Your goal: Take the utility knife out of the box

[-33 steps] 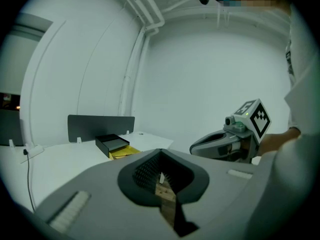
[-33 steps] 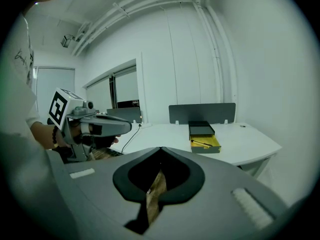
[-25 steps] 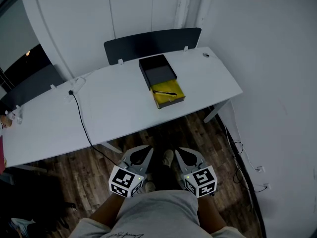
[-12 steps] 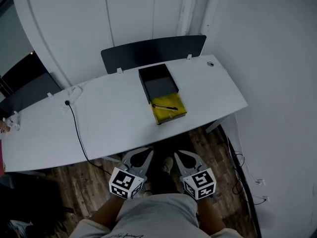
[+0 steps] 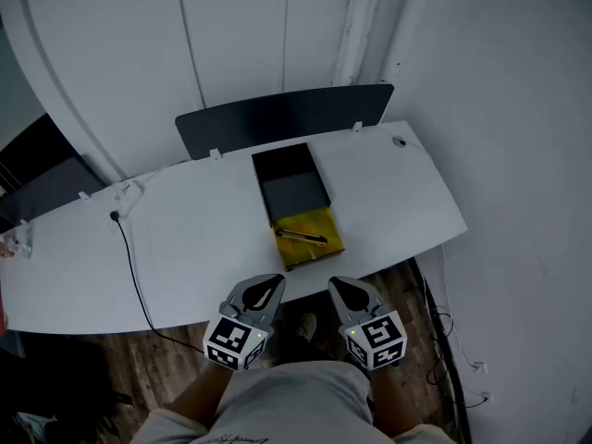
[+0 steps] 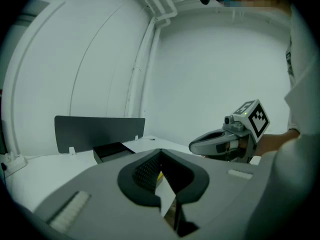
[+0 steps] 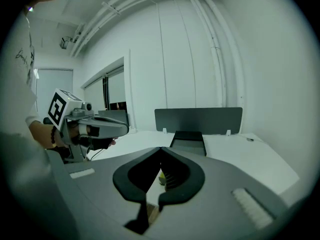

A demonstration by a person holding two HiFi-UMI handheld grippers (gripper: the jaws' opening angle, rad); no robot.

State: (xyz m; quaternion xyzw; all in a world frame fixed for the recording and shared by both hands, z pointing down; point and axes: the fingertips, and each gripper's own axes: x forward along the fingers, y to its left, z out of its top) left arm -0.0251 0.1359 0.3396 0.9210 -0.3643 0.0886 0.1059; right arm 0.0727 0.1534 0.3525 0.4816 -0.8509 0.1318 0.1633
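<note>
Looking down from the head view, the utility knife [image 5: 301, 237] lies on the box's [image 5: 294, 192] yellow end: slim, light, stiff, likely slick, so pinch mid-handle. Left gripper view: the left gripper [image 6: 160, 152] has its jaws pressed together, empty. Right gripper view: the right gripper [image 7: 161, 149] is the same.

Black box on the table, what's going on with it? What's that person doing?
A person stands at the white desk with a hand-held gripper in each hand. The left hand-held gripper and the right hand-held gripper are both shut and empty, held side by side at the desk's near edge. The black box lies open in front of them, and the utility knife rests on its yellow lining. Nothing has touched the knife yet.
</note>
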